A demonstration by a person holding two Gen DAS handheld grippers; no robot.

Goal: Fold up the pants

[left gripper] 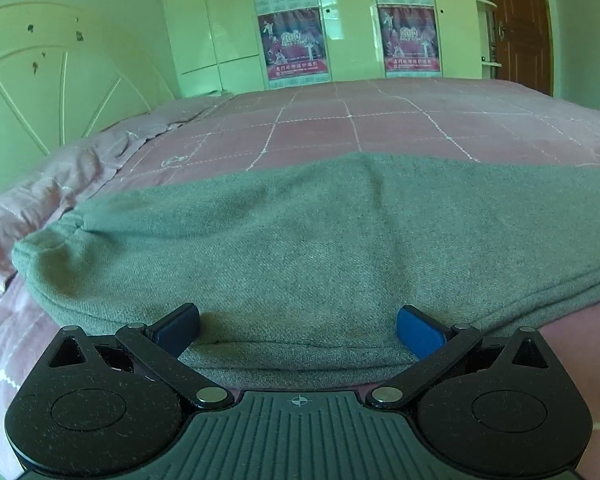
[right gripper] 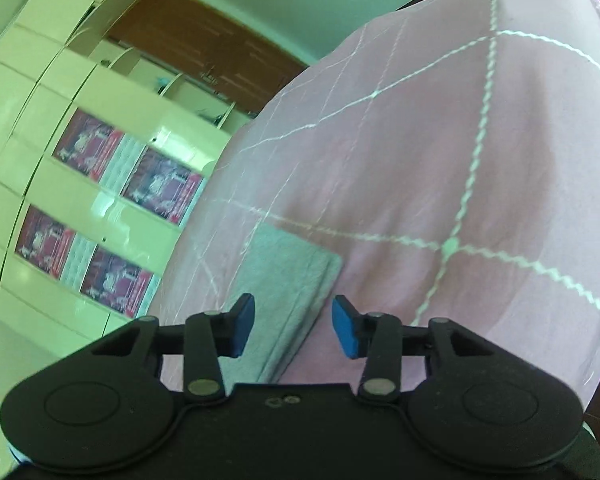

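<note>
Directly ahead of the left tool (left gripper: 298, 330), the grey pants (left gripper: 308, 248) lie folded on the pink checked bedspread (left gripper: 380, 120); its jaws gape wide, empty. Right tool (right gripper: 293, 326) stands partly open, empty, pants just beyond its fingertips.

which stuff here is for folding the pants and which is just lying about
For the job:
- grey pants, lying on the bed
- left tongs, open
- right tongs, open

Just there:
- pink bedspread
- headboard
- wardrobe
- posters
- door
</note>
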